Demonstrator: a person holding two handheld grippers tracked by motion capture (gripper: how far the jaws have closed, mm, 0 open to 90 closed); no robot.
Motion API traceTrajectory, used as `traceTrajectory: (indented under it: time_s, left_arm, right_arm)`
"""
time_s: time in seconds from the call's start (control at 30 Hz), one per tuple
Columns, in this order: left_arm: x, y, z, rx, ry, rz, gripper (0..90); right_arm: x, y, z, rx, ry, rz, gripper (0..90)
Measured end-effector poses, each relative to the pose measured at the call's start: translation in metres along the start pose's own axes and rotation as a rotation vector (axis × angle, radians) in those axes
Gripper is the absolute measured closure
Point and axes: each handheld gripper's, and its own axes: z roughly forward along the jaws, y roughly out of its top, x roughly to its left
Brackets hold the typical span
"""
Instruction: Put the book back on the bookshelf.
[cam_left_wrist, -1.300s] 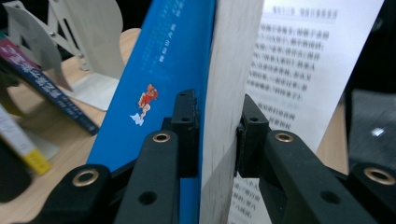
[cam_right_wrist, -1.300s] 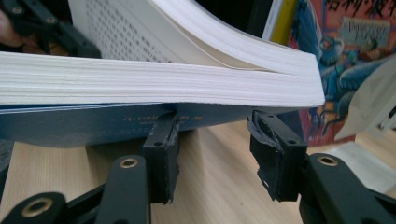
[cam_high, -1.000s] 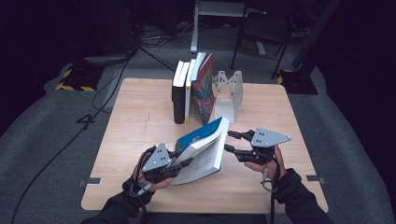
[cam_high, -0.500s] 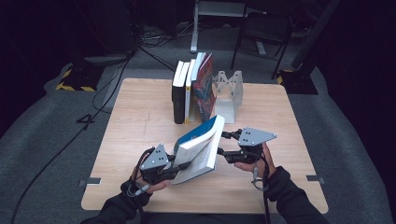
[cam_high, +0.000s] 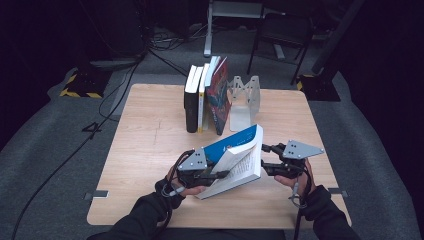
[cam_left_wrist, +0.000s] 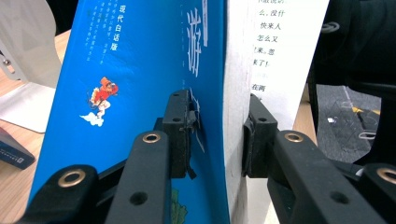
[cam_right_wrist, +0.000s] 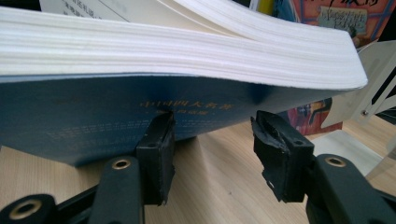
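A thick blue paperback (cam_high: 235, 150) is tipped up off the wooden table (cam_high: 145, 150), cover facing left and page block facing right. My left gripper (cam_high: 222, 174) is shut on its lower edge. In the left gripper view the two pads of that left gripper (cam_left_wrist: 217, 135) squeeze the blue cover (cam_left_wrist: 140, 70) and the pages behind it. My right gripper (cam_high: 265, 159) sits at the book's right side. In the right gripper view it (cam_right_wrist: 212, 144) stands open below the book's dark back cover (cam_right_wrist: 187, 116), and bare table shows between its jaws.
Several books (cam_high: 205, 97) stand in a row at the back middle of the table, leaning on a white metal bookend (cam_high: 245, 97). The bookend (cam_right_wrist: 373, 70) and a red book (cam_right_wrist: 336, 14) lie just beyond the held book. Cables and chair legs are on the floor behind.
The blue book has tipped up steeper on its left edge. My right gripper has moved left and in under the book's raised side.
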Motion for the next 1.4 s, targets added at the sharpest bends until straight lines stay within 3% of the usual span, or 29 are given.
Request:
traceTrajectory:
  time_s: [0.1,0.13,0.2,0.3,0.47,0.6,0.8,0.93,1.13,1.2,1.3,1.4]
  left_arm:
    - [0.004,0.000,-0.007,-0.038,0.001,-0.022,69.6]
    - [0.006,0.001,-0.008,-0.051,0.005,-0.030,69.7]
    - [0.009,0.000,-0.010,-0.074,0.008,-0.039,69.4]
    - [0.012,-0.003,-0.021,-0.100,0.022,-0.043,69.1]
    - [0.008,-0.013,-0.047,-0.080,0.103,-0.013,70.3]
    - [0.001,-0.020,-0.061,-0.053,0.167,-0.010,70.2]
    - [-0.008,-0.027,-0.072,-0.013,0.229,0.013,64.4]
    - [-0.016,-0.029,-0.077,0.007,0.245,0.020,57.0]
    - [-0.032,-0.038,-0.068,0.099,0.263,0.010,40.1]
    - [-0.036,-0.041,-0.060,0.118,0.281,-0.010,34.5]
    - [-0.038,-0.046,-0.046,0.149,0.275,-0.053,27.3]
    - [-0.041,-0.051,-0.029,0.179,0.292,-0.068,23.5]
  right_arm:
    - [0.005,0.008,0.003,-0.007,-0.016,-0.031,50.6]
    - [0.005,0.012,0.003,-0.025,0.007,-0.030,50.6]
    - [0.007,0.021,0.004,-0.045,0.008,-0.037,50.6]
    - [0.011,0.037,0.010,-0.028,-0.001,-0.058,50.6]
    - [0.027,0.056,0.029,-0.015,0.018,-0.116,50.2]
    - [0.039,0.063,0.039,-0.030,0.024,-0.122,50.6]
    - [0.051,0.065,0.051,-0.022,0.043,-0.148,50.1]
    - [0.059,0.062,0.057,-0.008,0.065,-0.168,49.6]
    - [0.064,0.054,0.061,0.024,0.090,-0.162,49.4]
    - [0.065,0.050,0.063,0.030,0.095,-0.163,50.1]
    - [0.065,0.043,0.066,0.035,0.120,-0.147,50.6]
    - [0.067,0.038,0.072,0.055,0.121,-0.154,50.5]
